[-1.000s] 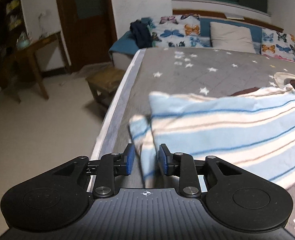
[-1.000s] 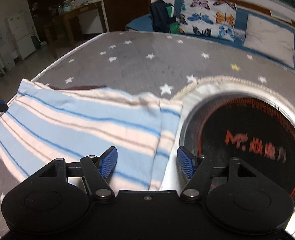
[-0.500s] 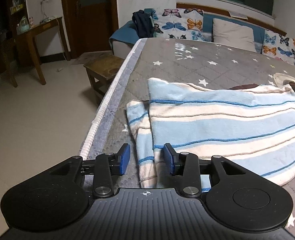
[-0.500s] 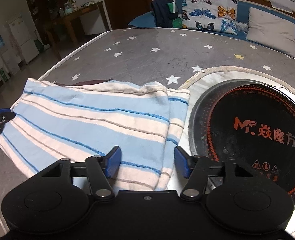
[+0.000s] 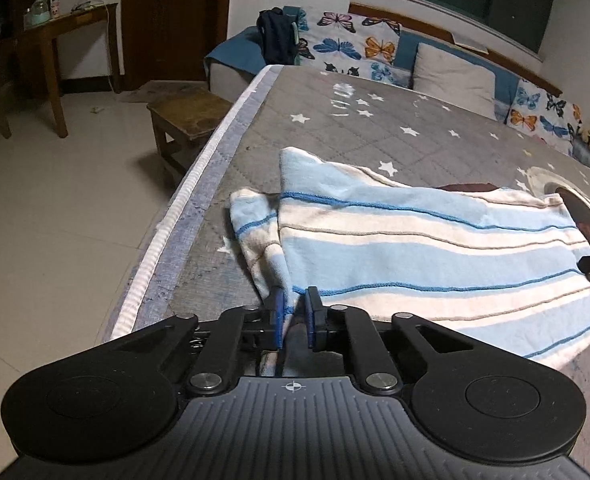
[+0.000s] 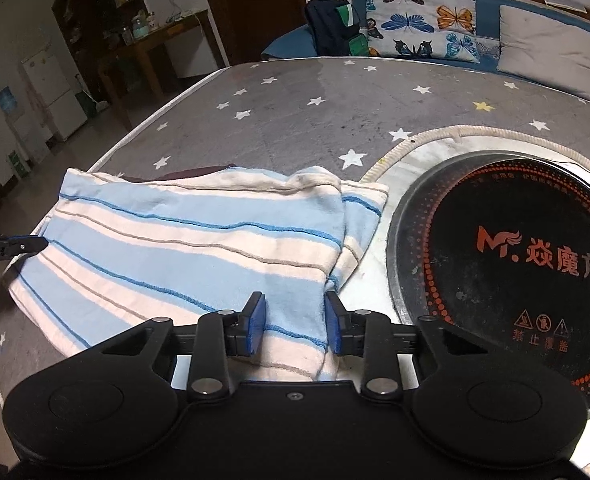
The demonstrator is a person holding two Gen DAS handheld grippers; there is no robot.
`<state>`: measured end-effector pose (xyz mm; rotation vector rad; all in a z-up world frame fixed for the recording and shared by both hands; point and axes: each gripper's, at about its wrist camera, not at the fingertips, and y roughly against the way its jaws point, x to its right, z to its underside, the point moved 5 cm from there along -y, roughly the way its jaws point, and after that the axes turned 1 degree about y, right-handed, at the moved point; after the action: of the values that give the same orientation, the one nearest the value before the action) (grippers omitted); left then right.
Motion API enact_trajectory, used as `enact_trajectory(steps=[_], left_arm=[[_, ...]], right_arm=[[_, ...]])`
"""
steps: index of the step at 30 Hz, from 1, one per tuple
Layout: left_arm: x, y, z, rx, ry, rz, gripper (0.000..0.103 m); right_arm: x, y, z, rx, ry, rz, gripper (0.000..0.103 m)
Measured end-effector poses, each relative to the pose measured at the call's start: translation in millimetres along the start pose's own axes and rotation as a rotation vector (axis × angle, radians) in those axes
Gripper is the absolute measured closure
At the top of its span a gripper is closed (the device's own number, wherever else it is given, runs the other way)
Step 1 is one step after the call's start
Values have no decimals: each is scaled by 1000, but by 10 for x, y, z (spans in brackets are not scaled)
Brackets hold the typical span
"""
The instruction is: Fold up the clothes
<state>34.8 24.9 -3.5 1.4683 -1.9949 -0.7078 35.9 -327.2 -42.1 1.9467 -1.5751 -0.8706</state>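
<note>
A blue and white striped garment (image 5: 415,248) lies folded on the grey star-patterned table cover (image 5: 355,128). It also shows in the right wrist view (image 6: 183,248). My left gripper (image 5: 294,312) is shut on the garment's near left corner. My right gripper (image 6: 294,320) has its jaws partly closed around the garment's near right corner, with cloth between the pads and gaps still showing at the sides. Each gripper's tip shows at the edge of the other view.
A black round induction cooker (image 6: 511,256) sits in the table just right of the garment. The table's left edge (image 5: 183,216) drops to a tiled floor with a wooden stool (image 5: 187,116). A sofa with butterfly cushions (image 5: 355,48) stands behind.
Both grippers' jaws have narrowed over the garment's near corners. The left one has closed onto the cloth. The right one has closed partway.
</note>
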Motion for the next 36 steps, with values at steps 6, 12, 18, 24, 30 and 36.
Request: enact_trajectory(steps=[6,12,18,24,30,36], left_arm=[[85,152,-153,63,33,54,98],[291,380,-536,164,32,143,98],[630,450,-1005,237,-17,196,98],[864,337,-1406,276,-49,191,99],[980,129,-1774,284,-51,168,99],[1018,-55,-2136,321,-52,129,99]], right_arm=[[-70,27,-35,26,53,19,83],[-168,262,-290,97,111,33,86],[-313,409,-729,174,214,85,88],[-296,412,-1119,221,256,132,88],[-222,223,-1399,260,266,174,88],[-30,129,-1573,303,257,222,88]])
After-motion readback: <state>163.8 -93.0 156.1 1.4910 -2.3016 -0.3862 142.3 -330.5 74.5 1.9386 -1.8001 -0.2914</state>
